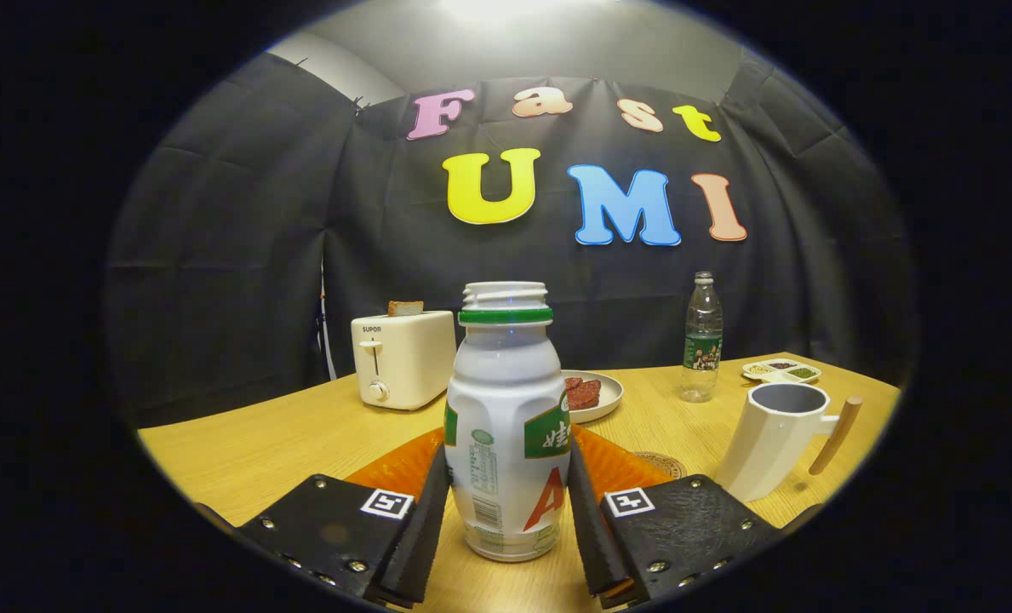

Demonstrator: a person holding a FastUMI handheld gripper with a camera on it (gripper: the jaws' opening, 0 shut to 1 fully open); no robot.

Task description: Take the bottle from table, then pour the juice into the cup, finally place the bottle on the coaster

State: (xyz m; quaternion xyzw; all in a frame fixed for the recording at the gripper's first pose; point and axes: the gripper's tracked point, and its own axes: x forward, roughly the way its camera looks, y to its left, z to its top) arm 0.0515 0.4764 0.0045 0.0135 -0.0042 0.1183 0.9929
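Observation:
A white juice bottle (506,409) with a green neck ring and no cap stands upright between my fingers. My gripper (507,485) is shut on the bottle, with both fingers pressed against its lower sides. Whether its base rests on the wooden table (242,451) or hangs just above it, I cannot tell. A white cup (769,443) with a wooden handle stands to the right, just beyond my right finger. A round woven coaster (663,464) lies between bottle and cup, partly hidden by that finger.
At the back left stands a cream toaster (403,358) with a slice of bread in it. Behind the juice bottle is a plate (603,400) of red food. A clear water bottle (701,340) and a small divided dish (782,371) sit at the back right.

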